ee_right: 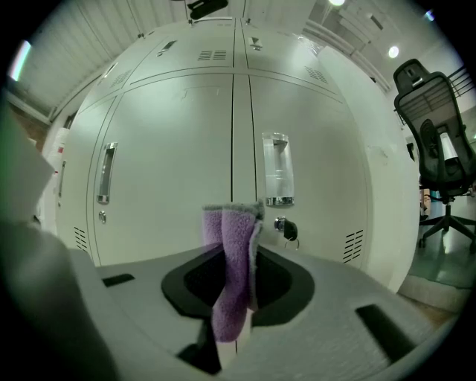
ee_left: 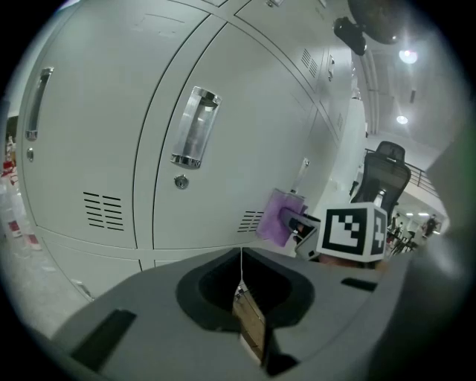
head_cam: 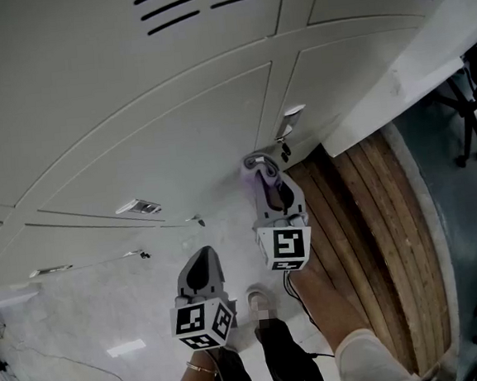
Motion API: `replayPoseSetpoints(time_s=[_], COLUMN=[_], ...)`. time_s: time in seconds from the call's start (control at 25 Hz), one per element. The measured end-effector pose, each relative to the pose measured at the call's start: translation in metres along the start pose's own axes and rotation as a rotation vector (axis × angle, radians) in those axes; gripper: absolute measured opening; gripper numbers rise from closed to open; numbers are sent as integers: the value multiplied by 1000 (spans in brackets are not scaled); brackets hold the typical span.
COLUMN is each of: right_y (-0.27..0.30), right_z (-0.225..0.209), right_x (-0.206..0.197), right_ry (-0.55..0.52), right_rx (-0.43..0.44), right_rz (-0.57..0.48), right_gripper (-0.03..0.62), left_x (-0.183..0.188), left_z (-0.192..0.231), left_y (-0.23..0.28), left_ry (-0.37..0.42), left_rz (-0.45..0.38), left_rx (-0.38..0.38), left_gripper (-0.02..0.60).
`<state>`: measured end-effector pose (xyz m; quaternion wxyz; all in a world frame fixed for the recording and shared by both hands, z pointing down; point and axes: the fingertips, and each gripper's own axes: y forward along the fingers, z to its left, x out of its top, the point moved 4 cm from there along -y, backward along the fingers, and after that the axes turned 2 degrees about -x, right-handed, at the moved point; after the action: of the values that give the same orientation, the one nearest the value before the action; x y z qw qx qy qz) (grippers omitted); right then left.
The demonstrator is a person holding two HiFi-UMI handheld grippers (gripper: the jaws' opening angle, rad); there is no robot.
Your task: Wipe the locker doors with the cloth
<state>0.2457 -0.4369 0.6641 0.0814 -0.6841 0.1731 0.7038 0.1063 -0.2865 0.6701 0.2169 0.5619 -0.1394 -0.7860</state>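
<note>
**Head view.** Locker doors (head_cam: pixel 176 141) fill the upper field. The right gripper (head_cam: pixel 261 169) carries the purple cloth (head_cam: pixel 251 167) close against a door; I cannot tell whether it touches. A handle (head_cam: pixel 292 114) sits at 1 o'clock of the cloth. The left gripper (head_cam: pixel 202 267) hangs at 7 o'clock of the right, apart from the doors.

**Left gripper view.** Jaws pressed together, nothing between them.

**Right gripper view.** Jaws clamped on the cloth, which stands upright and folded. A key (ee_right: pixel 288 228) is at 2 o'clock.

**Step, as judged.** A wiping stroke is starting. The next move calls for flat contact and a sweep clear of the handle and key.

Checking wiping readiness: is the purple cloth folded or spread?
Folded: the purple cloth shows doubled layers, pinched in the right hand-held gripper.
</note>
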Motion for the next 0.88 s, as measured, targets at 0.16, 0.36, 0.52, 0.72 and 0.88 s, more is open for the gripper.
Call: replayPoseSetpoints(time_s=[0.16,0.36,0.52,0.72,0.88], right_y=[-7,-32,-65,-111,-118], right_z=[2,9,29,65,91], right_x=[5,18,43,95,143], right_ry=[-8,-12,6,32,12], right_rx=[1,6,38,77,101], right_rz=[7,31,58,77,56], right_gripper=[67,67,67,67,67], left_x=[7,31,57,101,153], left_z=[2,4,6,11,25], left_y=[-8,-28,-56,-112,-142], left_ry=[5,12,4,9,32], left_rz=[-5,-31,-59,-98,-166], left_rx=[10,19,38,64,79], left_gripper=[9,9,9,9,9])
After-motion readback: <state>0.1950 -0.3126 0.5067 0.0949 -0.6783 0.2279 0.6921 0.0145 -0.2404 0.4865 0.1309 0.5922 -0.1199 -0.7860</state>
